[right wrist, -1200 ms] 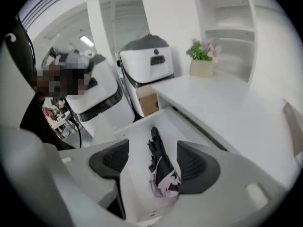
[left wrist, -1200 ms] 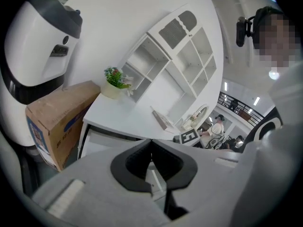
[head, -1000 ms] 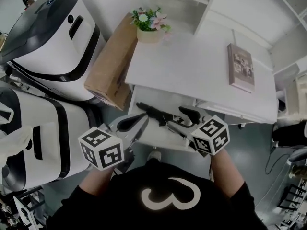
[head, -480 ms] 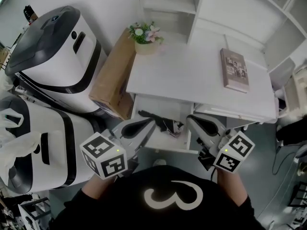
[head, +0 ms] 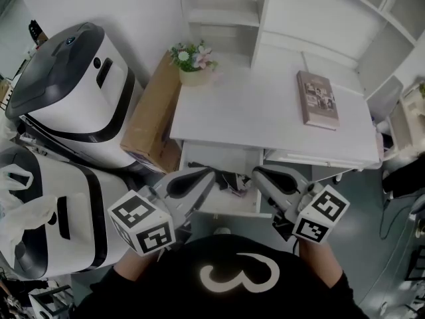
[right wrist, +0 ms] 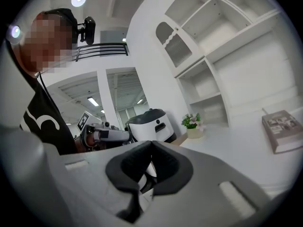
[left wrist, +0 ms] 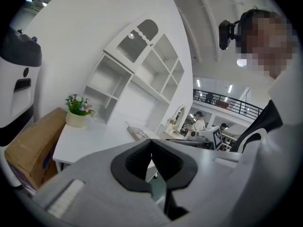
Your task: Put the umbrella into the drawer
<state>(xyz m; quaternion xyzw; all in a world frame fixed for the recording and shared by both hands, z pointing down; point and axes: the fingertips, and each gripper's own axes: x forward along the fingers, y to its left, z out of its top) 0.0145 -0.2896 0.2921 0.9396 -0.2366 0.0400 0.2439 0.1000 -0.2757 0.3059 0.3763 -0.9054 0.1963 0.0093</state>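
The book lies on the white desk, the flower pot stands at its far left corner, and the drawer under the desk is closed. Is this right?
No. The head view shows the drawer open, with the umbrella in it. The rest holds: the book lies on the white desk and the flower pot stands at its far left corner.

The worktop (head: 252, 111), the shelves (head: 312, 12) beyond it and the drawer (head: 226, 203) were plain white. The umbrella (head: 229, 178) in the drawer was black. At the far right, a book (head: 317, 99) had a brownish-grey cover with darker squares. At the far left, the plant (head: 192, 57) showed green leaves with pink and white flowers in a cream pot, beside a tan box (head: 149, 115). The machines (head: 73, 78) on the left were white with dark grey lids and black bands. The left gripper (left wrist: 151, 143) and right gripper (right wrist: 151, 143) were pale grey with black fingers (left wrist: 130, 162). Their cubes (head: 141, 221) bore black-and-white square markers. The shirt (head: 232, 278) was black with a white figure.
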